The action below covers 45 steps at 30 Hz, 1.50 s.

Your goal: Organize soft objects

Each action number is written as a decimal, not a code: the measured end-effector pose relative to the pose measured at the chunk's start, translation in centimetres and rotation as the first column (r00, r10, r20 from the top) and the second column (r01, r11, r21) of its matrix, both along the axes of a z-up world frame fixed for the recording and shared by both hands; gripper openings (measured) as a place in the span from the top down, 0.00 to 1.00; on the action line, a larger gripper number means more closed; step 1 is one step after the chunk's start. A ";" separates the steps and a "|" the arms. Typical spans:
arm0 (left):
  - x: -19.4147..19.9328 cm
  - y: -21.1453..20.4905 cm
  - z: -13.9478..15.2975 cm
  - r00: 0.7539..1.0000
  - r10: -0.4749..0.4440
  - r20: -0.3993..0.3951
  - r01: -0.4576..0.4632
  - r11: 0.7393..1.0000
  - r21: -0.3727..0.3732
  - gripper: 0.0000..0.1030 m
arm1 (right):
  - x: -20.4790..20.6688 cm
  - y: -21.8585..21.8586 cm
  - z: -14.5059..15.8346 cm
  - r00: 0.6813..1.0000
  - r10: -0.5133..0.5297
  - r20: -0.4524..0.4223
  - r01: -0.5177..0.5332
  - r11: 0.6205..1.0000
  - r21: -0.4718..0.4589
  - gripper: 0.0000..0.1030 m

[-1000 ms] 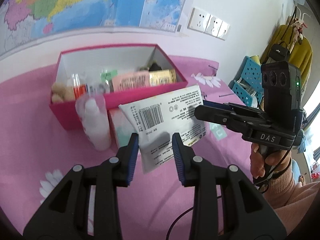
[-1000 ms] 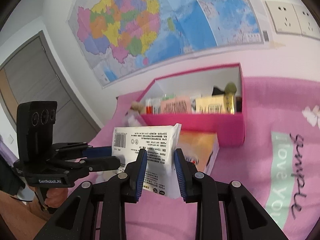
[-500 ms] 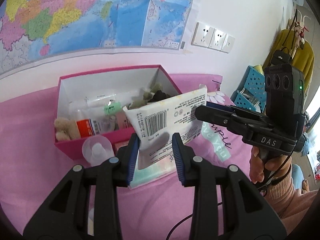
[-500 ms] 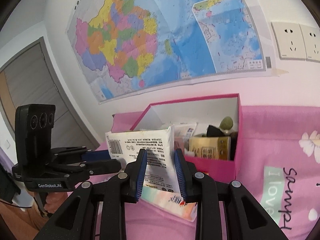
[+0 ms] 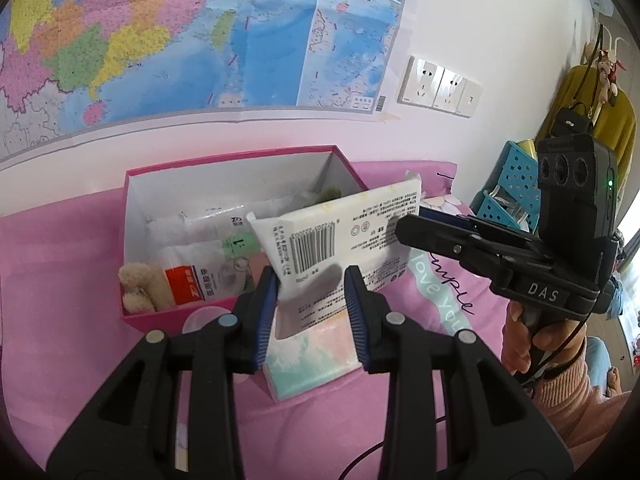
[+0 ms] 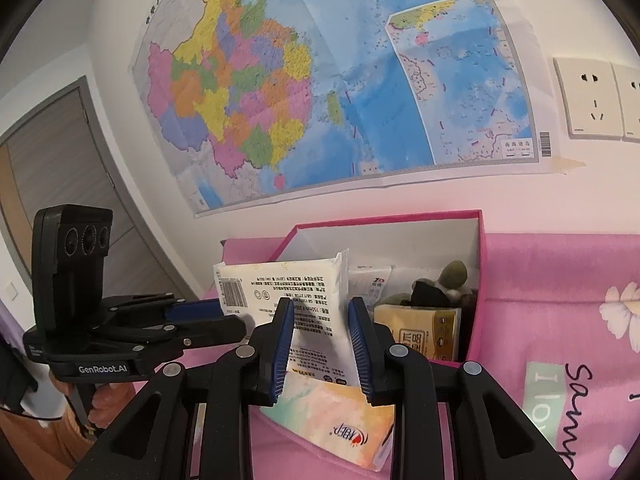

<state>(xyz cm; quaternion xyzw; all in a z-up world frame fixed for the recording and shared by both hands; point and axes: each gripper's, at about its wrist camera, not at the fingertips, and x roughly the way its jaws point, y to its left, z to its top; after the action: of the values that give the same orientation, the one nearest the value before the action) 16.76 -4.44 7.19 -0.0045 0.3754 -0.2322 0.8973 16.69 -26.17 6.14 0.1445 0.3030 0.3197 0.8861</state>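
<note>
The tissue pack (image 5: 344, 236) hangs at frame centre in both views, lifted off the pink cloth (image 5: 60, 280), in front of the pink box (image 5: 168, 312); the left gripper (image 5: 310, 312) pinches its lower left end, blue pads pressed on the wrapper; the right gripper (image 6: 320, 344) pinches its other end likewise; in the left view the right gripper reaches in from the right, held by a hand (image 5: 532, 340); below the held pack a second pack (image 6: 340, 424) lies on the cloth; the box holds packets and a plush toy (image 5: 136, 288); a map (image 6: 320, 80) fills the wall above; sockets (image 5: 440, 88) sit to its right.
</note>
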 end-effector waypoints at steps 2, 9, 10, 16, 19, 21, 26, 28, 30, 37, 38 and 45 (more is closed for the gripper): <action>0.2 -0.1 0.1 1.000 0.002 0.004 -0.002 1.000 0.005 0.65 | 0.2 0.1 0.0 1.000 -0.002 0.002 0.002 1.000 0.000 0.72; 1.1 -0.4 0.9 1.000 0.020 0.017 -0.021 1.000 0.022 0.65 | 1.3 0.4 0.3 1.000 -0.013 0.006 0.013 1.000 0.001 0.72; 1.3 -0.4 1.1 1.000 0.024 0.020 -0.024 0.999 0.026 0.65 | 1.5 0.4 0.4 1.000 -0.015 0.007 0.015 1.000 0.002 0.72; 3.1 -0.5 1.3 0.999 0.047 0.025 -0.048 0.998 0.050 0.65 | 2.9 0.7 0.8 1.000 -0.026 0.012 0.026 1.000 0.008 0.72; 4.4 -0.4 1.1 0.998 0.059 0.011 -0.060 0.996 0.059 0.65 | 4.0 0.9 0.8 1.000 -0.030 0.002 0.030 0.999 0.016 0.72; 5.2 -0.3 0.8 0.998 0.069 0.000 -0.069 0.995 0.065 0.65 | 4.9 1.0 0.5 0.999 -0.032 -0.014 0.033 0.999 0.020 0.72; 7.3 -0.2 -0.3 0.994 0.090 -0.058 -0.085 0.993 0.075 0.65 | 7.1 1.5 -0.7 0.997 -0.039 -0.069 0.040 0.999 0.013 0.71; 8.2 -0.1 -1.1 0.991 0.103 -0.086 -0.095 0.992 0.088 0.65 | 7.9 1.8 -1.3 0.995 -0.044 -0.091 0.044 0.999 -0.002 0.71; 8.9 0.0 -1.5 0.986 0.118 -0.118 -0.109 0.990 0.087 0.65 | 8.7 2.0 -2.0 0.991 -0.054 -0.121 0.053 0.999 -0.010 0.70; 8.9 0.8 -1.8 0.982 0.149 -0.114 -0.141 0.987 0.073 0.65 | 9.2 1.9 -2.6 0.986 -0.105 -0.130 0.102 0.994 -0.031 0.60; 8.6 0.9 -1.7 0.984 0.145 -0.102 -0.138 0.988 0.073 0.65 | 9.0 1.8 -2.6 0.987 -0.101 -0.125 0.098 0.995 -0.029 0.60; 5.3 2.2 -0.7 0.991 0.130 -0.011 -0.129 0.991 0.031 0.42 | 6.3 0.8 -2.2 0.993 -0.074 -0.094 0.072 0.997 -0.021 0.53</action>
<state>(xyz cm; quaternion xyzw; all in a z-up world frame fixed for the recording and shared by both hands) 22.03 -2.28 6.47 -0.0170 0.3837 -0.1678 0.9079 22.99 -25.34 3.96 0.1629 0.3418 0.2773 0.8830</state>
